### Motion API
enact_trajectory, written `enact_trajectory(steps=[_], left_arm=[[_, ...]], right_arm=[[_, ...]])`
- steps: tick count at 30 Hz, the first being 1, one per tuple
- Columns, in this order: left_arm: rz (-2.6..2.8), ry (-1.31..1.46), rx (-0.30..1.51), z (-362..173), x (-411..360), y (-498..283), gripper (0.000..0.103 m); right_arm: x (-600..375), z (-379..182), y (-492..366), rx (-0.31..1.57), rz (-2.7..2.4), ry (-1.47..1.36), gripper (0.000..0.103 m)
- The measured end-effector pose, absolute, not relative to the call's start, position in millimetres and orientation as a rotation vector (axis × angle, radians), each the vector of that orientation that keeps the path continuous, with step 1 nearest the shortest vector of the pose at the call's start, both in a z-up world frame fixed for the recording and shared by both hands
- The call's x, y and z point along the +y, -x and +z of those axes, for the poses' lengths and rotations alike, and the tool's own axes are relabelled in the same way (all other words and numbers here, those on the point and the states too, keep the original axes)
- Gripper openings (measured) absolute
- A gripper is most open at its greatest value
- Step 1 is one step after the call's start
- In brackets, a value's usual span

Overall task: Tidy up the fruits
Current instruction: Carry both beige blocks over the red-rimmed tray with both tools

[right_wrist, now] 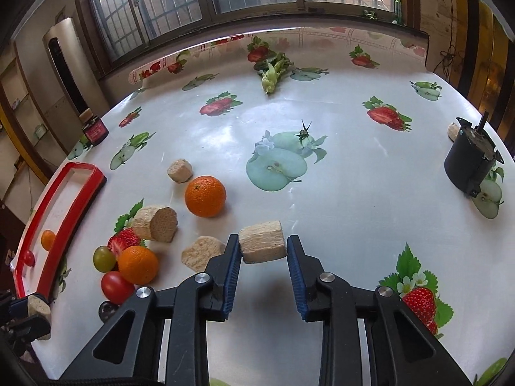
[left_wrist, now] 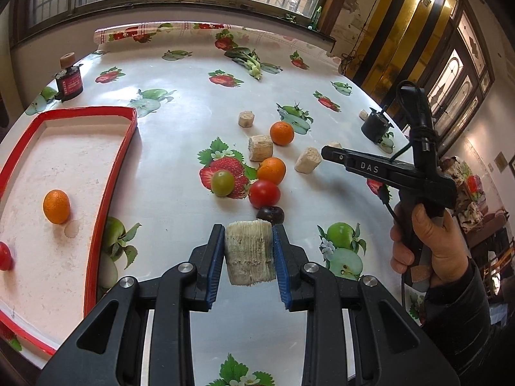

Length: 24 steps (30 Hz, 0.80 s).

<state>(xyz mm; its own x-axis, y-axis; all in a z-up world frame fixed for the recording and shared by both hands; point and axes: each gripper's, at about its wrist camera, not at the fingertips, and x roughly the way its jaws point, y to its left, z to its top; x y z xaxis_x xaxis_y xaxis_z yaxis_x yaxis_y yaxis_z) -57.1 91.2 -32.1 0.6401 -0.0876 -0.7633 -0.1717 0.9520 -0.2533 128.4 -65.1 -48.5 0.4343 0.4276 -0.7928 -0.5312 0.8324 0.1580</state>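
Note:
My left gripper (left_wrist: 248, 236) is shut on a pale corn chunk (left_wrist: 249, 252) and holds it above the table, right of the red-rimmed tray (left_wrist: 96, 225). The tray holds an orange (left_wrist: 56, 206) and a red tomato (left_wrist: 4, 255). My right gripper (right_wrist: 263, 247) stands around another corn chunk (right_wrist: 262, 245); its left pad touches the chunk and a small gap shows at the right pad. On the table lie two oranges (left_wrist: 282, 133) (left_wrist: 271, 170), a green tomato (left_wrist: 222, 182), a red tomato (left_wrist: 264, 193) and a dark plum (left_wrist: 270, 215).
More corn chunks (left_wrist: 260, 151) (left_wrist: 246, 118) (left_wrist: 307, 160) lie among the fruit. A dark jar (left_wrist: 69, 84) stands at the far left, a black motor (right_wrist: 471, 164) at the right edge, and a leafy green (right_wrist: 273, 70) at the back.

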Motion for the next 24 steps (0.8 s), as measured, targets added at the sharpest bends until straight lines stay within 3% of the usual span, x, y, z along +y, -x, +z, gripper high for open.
enact_trajectory(steps=[24], left_arm=[[0.214, 0.38, 0.81, -21.6, 146.2, 122.2, 0.027]], right_arm=[[-6.0, -15.9, -15.6, 0.918, 0.872, 0.152, 0.03]])
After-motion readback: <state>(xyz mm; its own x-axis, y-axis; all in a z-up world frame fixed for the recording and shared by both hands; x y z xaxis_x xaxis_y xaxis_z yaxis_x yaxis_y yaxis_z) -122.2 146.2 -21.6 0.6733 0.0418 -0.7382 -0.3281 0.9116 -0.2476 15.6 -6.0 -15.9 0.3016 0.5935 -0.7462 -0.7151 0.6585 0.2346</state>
